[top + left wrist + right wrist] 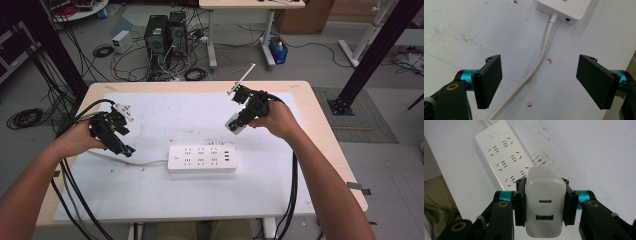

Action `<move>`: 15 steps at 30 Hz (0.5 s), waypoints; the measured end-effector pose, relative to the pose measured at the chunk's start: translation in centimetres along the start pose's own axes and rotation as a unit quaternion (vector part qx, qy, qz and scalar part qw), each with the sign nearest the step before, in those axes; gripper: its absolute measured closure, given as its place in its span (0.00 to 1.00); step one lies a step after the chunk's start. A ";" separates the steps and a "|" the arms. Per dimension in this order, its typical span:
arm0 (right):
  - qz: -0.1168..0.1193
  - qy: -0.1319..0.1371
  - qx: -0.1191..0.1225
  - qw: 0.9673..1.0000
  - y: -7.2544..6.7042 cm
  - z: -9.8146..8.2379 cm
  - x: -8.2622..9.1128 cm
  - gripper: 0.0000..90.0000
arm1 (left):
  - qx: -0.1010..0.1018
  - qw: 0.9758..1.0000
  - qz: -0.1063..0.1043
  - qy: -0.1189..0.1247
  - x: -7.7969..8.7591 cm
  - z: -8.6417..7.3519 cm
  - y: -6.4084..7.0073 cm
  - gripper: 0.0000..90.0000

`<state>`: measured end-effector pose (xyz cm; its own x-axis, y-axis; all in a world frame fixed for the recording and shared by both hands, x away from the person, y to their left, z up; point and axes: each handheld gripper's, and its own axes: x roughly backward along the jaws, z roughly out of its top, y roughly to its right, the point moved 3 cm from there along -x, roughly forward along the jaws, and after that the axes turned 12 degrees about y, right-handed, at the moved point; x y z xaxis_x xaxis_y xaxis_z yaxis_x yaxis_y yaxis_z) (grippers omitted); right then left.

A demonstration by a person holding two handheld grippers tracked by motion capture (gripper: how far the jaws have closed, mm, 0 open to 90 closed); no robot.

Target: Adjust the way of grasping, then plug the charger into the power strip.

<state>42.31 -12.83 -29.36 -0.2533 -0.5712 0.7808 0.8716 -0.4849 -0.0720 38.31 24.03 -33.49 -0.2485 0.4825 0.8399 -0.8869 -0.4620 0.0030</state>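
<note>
Clamped between the right gripper [545,203]'s jaws is a white charger [545,205], its two USB ports facing the camera and its prongs hidden on the far side, probably so they point toward the sockets. It hangs above the table [310,150], up and to the right of the white power strip [201,158], well clear of it. Plugging in looks like the job in hand. On the other side, the left gripper [539,82] hovers with jaws spread and nothing between them, over the strip's white cord [536,67], perhaps ready to steady it. Where the cord ends is cut off.
</note>
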 end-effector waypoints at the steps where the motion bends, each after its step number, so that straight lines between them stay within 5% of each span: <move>1: 0.001 -0.001 0.002 1.000 0.0 0.0 0.0 0.69 | -0.001 1.000 -0.001 -0.001 0.1 0.0 0.0 0.23; 15: 0.004 -0.023 0.024 0.999 -0.7 0.7 -1.0 0.69 | 0.002 1.000 0.005 0.010 0.6 -0.5 0.6 0.23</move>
<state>42.27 -11.40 -29.65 -0.2283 -0.5433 0.8079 0.8927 -0.4479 -0.0490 37.45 24.46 -33.26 -0.2641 0.4923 0.8294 -0.8831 -0.4692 -0.0028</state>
